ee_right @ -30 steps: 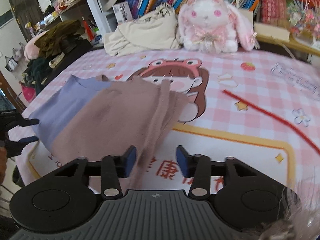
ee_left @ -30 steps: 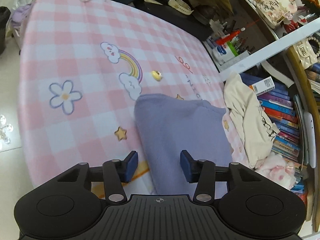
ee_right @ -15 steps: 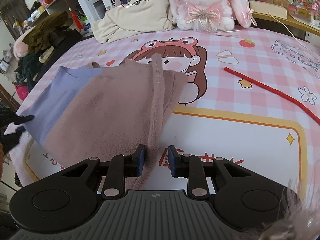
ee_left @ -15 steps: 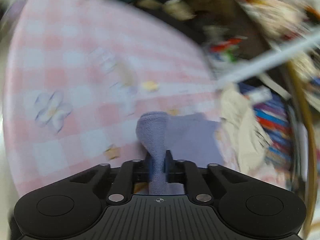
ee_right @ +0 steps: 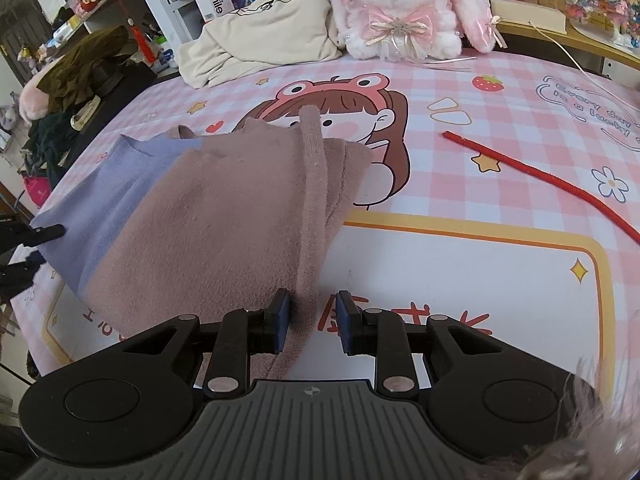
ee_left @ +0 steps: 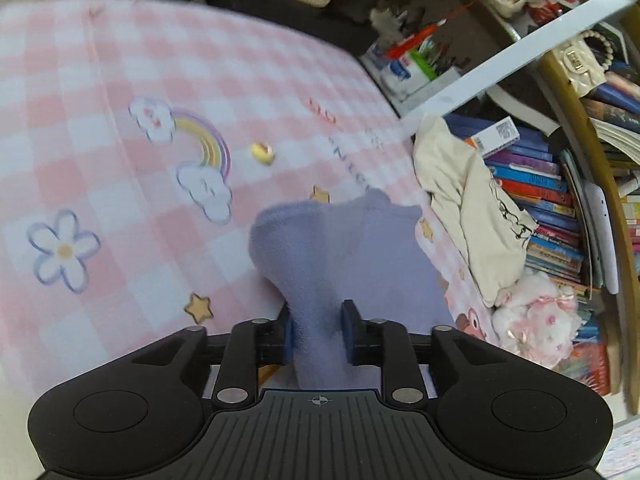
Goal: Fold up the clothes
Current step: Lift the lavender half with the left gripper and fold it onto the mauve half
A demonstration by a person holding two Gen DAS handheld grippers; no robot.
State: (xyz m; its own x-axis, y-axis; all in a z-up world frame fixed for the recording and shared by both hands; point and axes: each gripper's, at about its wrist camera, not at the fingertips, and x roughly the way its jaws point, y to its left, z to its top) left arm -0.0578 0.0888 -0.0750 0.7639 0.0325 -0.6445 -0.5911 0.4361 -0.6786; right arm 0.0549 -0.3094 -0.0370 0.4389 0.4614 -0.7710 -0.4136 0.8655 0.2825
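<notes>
Right now my left gripper point(ee_left: 318, 334) angles down at the pink checked sheet point(ee_left: 120, 160), and a bunched fold of the garment's lavender part point(ee_left: 332, 248) stands up between its blue pads. Its jaws are opening, yet the cloth fills the whole gap and both pads touch it. My right gripper point(ee_right: 311, 322) tilts down more steeply over the near edge of the bed. Its jaws are narrow, but I see a gap: the mauve part point(ee_right: 224, 232) of the same garment has a raised ridge running to the left pad, while the right pad stands clear of the cloth over the printed sheet, so I count that grip as loose.

The garment point(ee_right: 192, 216) lies on the sheet, lavender to the left and mauve to the right in the right wrist view, partly covering the cartoon girl print point(ee_right: 360, 120). The left wrist view is softly blurred, and its lower cloth edge is hidden behind the gripper body. At the left edge of the right view, dark finger tips are cut off by the frame.

Beyond the bed, a bookshelf point(ee_left: 552, 200) holds rows of books; a cream garment point(ee_right: 260, 40) and a plush rabbit point(ee_right: 400, 4) rest against it. A red cord point(ee_right: 540, 176) lies on the sheet, well apart from the garment.
</notes>
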